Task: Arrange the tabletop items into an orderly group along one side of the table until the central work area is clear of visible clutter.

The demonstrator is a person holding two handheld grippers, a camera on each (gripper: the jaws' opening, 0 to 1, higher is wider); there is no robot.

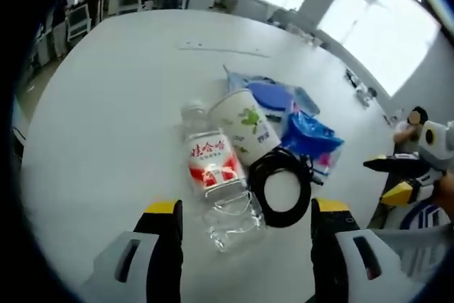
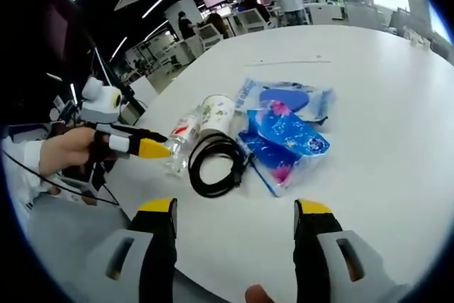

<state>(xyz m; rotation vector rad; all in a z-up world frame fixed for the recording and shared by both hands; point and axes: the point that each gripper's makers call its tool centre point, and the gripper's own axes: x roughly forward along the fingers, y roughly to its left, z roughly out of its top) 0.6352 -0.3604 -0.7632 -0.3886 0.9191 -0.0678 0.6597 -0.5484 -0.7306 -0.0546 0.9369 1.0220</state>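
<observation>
Left gripper view: left gripper (image 1: 245,218) spread, empty, jaws flanking bottle (image 1: 216,175). Cup (image 1: 246,127), cable (image 1: 284,187), blue packets (image 1: 311,140) bunched beside it mid-table (image 1: 106,104), likely pre-gathered for shifting sideward. Right gripper (image 2: 234,221) spread, empty.

You've got a big white table (image 1: 106,104) with everything bunched together: a water bottle (image 1: 213,168) on its side, a paper cup (image 1: 248,125), a coiled black cable (image 1: 282,186). Blue plastic packets (image 2: 284,129) sit right beside them.

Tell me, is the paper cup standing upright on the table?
No, the paper cup lies on its side between the water bottle and the blue packets.
</observation>
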